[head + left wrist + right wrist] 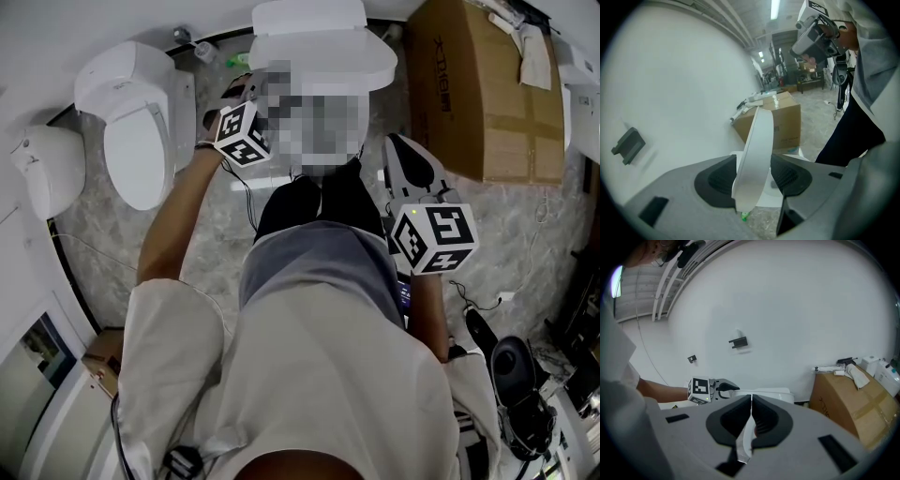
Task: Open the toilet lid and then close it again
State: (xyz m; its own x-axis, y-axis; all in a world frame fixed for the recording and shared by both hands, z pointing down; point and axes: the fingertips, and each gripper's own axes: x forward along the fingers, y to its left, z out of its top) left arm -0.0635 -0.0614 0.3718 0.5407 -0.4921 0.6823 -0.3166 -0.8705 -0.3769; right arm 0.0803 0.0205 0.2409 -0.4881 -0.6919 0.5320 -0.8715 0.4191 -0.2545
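Grip is all on the left: the left gripper [752, 179] has its jaws closed on the rim of the toilet lid [760, 136], one pad on each face. The lid stands tilted up, seen edge-on along the jaws. Holding it by the rim (rather than pushing from below) gives control both ways, so I judge the lid can be swung further up or eased down without slamming. Whether this is the opening or the closing half of the task, I cannot tell.

The right gripper [751, 420] has its jaws pressed together with nothing between them. It is held near the person's body, well apart from the toilet, probably because one gripper is enough for a light hinged lid.

In the head view the toilet sits straight ahead against the wall, its cistern [309, 17] behind the lid. A cardboard box [478, 94] is just to its right, and a second toilet [141, 141], lid down, is to its left. The bowl itself is hidden in that view.
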